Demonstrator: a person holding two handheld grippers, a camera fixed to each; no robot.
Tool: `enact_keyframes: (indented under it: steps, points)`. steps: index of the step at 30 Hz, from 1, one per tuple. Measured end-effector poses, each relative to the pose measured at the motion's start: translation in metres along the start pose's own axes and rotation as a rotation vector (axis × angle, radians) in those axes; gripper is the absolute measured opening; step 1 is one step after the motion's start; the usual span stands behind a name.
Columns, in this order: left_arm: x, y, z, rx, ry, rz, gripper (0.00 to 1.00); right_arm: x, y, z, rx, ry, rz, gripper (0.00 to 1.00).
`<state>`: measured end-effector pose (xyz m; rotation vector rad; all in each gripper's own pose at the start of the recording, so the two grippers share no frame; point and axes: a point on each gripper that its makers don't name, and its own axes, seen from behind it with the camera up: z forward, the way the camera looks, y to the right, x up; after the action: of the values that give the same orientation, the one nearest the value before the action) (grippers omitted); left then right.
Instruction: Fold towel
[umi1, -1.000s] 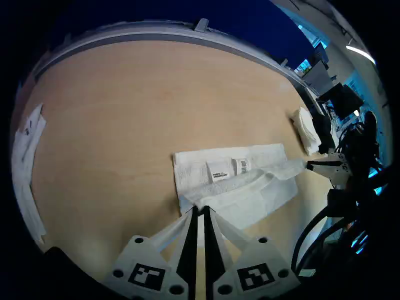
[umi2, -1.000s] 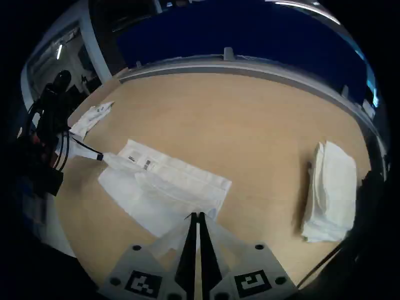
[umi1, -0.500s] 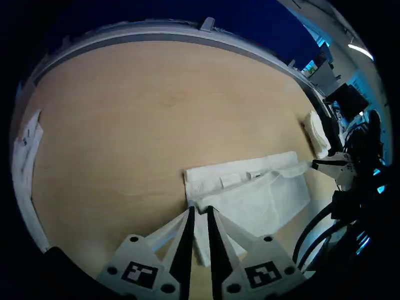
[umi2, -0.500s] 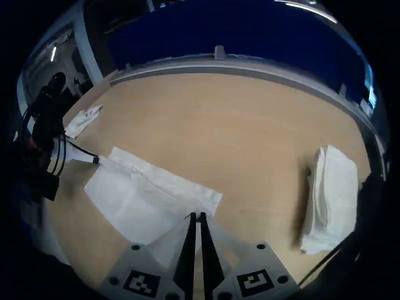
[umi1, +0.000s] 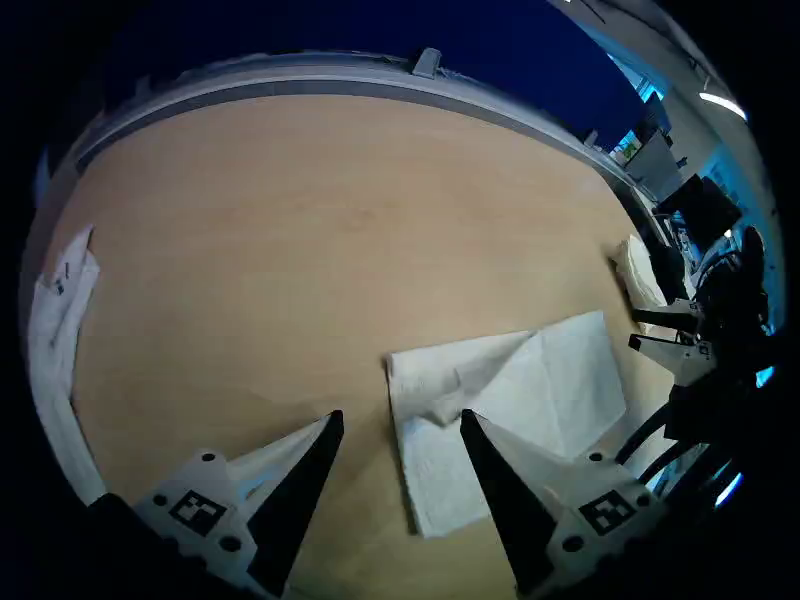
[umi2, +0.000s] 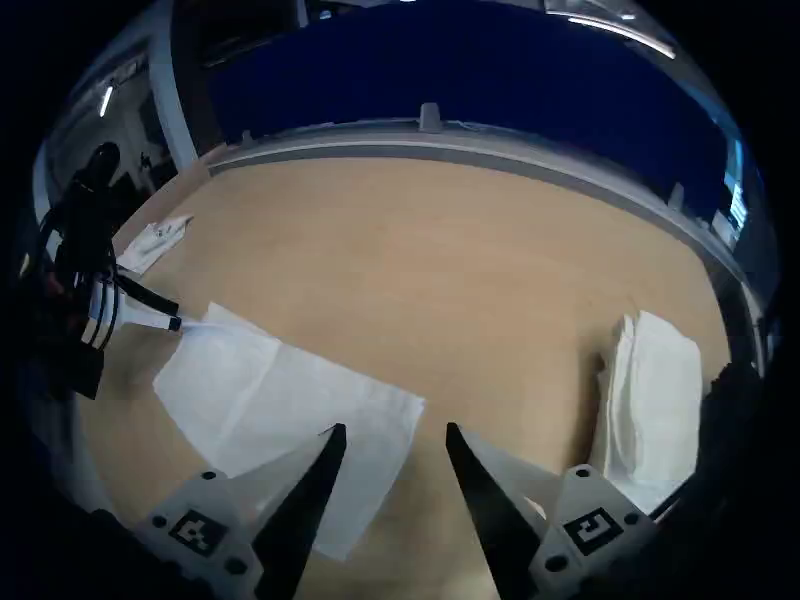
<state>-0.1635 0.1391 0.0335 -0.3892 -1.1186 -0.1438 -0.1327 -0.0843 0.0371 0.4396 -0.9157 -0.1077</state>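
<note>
The left gripper (umi1: 400, 415) is standing wide open and gripping nothing, its two fingers spreading to either side of the near end of the white rectangular cloth towel (umi1: 520, 400). The towel is lying folded on the pale wooden table (umi1: 250, 250) just ahead of this gripper and is stretching off to its right, with one upper layer rumpling close to the fingertips. The right gripper (umi2: 394, 428) is also gaping wide and carrying nothing; the towel is lying ahead of it and to its left, its near corner reaching in between the fingers. A stack of folded white towels (umi2: 655, 400) is sitting well off to this gripper's right, and a crumpled white cloth (umi1: 55, 320) is lying far to the left gripper's left.
</note>
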Motion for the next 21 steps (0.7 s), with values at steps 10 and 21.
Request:
enact_keyframes:
  steps: [10, 21]
  points:
    - [0.004, -0.005, -0.003, 0.012, 0.020, -0.006, 0.95, -0.001, -0.004, -0.003, 0.007, 0.006, -0.002, 0.89]
    - [-0.017, -0.005, -0.021, 0.031, 0.040, 0.024, 0.95, -0.016, -0.012, -0.022, 0.016, -0.003, -0.034, 0.89]
